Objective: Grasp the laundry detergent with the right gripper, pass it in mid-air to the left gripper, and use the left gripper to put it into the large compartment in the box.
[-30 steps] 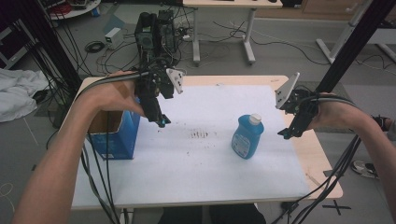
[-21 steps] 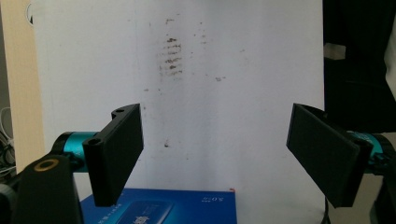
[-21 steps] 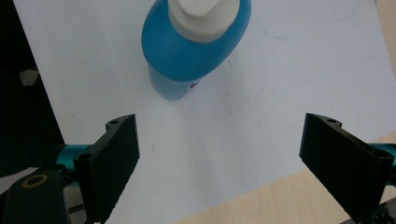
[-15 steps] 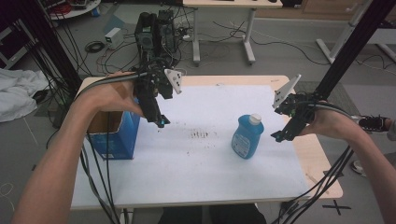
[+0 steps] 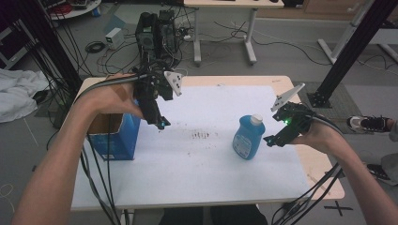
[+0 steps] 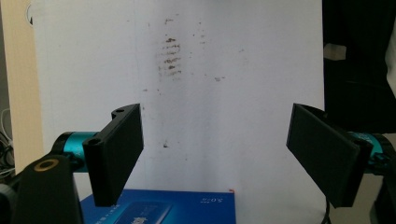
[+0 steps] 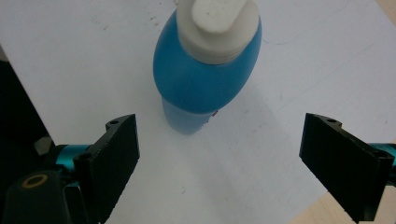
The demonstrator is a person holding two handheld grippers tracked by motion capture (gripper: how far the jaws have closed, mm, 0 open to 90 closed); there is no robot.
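A blue bottle (image 5: 247, 138) with a white cap stands upright on the white sheet (image 5: 206, 154), right of the middle. My right gripper (image 5: 272, 138) hangs just to its right, open and empty. In the right gripper view the bottle (image 7: 205, 79) stands ahead of the wide jaws (image 7: 219, 158), apart from them. My left gripper (image 5: 159, 123) hovers open over the sheet beside a blue cardboard box (image 5: 115, 136). In the left gripper view its jaws (image 6: 215, 154) stand wide with nothing between them, above the box's edge (image 6: 159, 207).
A patch of brown smudges (image 5: 202, 135) marks the sheet's middle. The wooden table (image 5: 324, 173) shows bare at the right edge. Cables trail from both grippers off the front. Beyond the table stand a black machine (image 5: 157, 28) and another desk's legs.
My right gripper has come down and moved left toward the bottle. The left gripper and the box have stayed put.
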